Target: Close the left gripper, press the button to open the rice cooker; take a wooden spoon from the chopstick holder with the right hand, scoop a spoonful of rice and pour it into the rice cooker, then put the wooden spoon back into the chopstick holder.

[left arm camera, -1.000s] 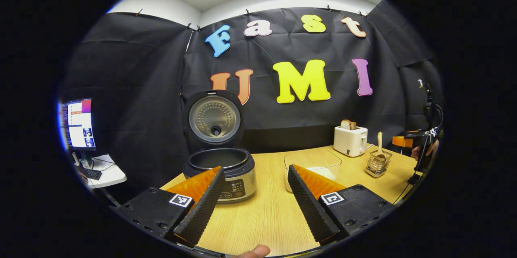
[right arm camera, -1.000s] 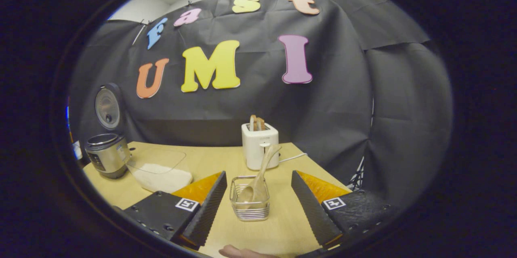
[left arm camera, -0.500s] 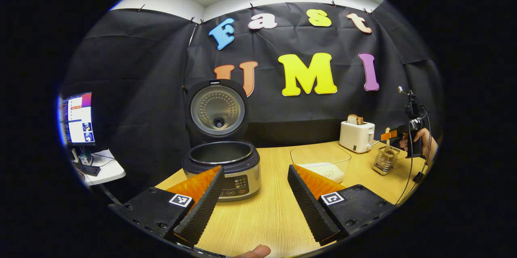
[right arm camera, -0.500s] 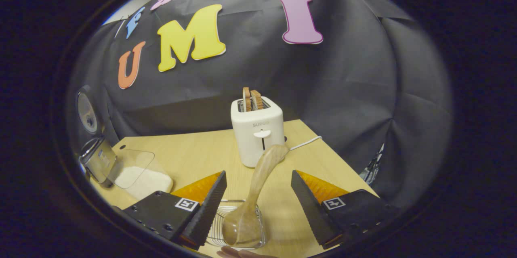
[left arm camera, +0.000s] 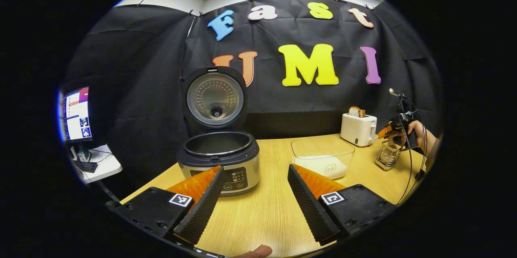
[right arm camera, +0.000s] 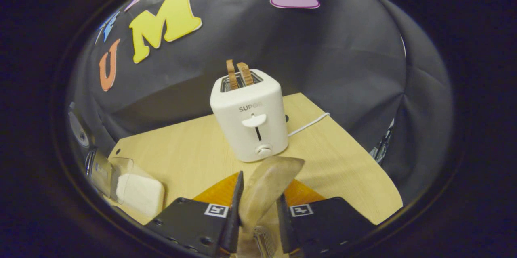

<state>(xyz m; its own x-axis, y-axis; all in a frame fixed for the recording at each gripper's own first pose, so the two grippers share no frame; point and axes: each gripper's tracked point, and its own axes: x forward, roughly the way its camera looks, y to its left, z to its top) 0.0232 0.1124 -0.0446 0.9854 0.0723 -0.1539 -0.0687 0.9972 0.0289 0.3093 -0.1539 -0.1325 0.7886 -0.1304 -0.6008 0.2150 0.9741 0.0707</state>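
The rice cooker (left arm camera: 218,160) stands with its lid (left arm camera: 215,98) raised and its pot bare inside. My left gripper (left arm camera: 254,199) hovers open above the table in front of it, holding nothing. In the right gripper view, my right gripper (right arm camera: 258,209) is shut on the handle of the wooden spoon (right arm camera: 267,183), which rises between its fingers. The wire chopstick holder (right arm camera: 263,242) peeks out just below. In the left gripper view the holder (left arm camera: 387,155) sits far right, with the right gripper (left arm camera: 389,129) and a hand (left arm camera: 418,133) above it. A clear container of rice (left arm camera: 323,157) stands between cooker and holder.
A white toaster (right arm camera: 250,120) with bread slices stands just behind the holder, its cord trailing to the right. The rice container (right arm camera: 135,187) and cooker (right arm camera: 95,167) lie to the left in the right gripper view. A monitor (left arm camera: 76,112) sits on a side table beyond the table's left edge.
My right gripper has come down over the chopstick holder and shut its fingers on the spoon handle. My left gripper stays open and has shifted only slightly.
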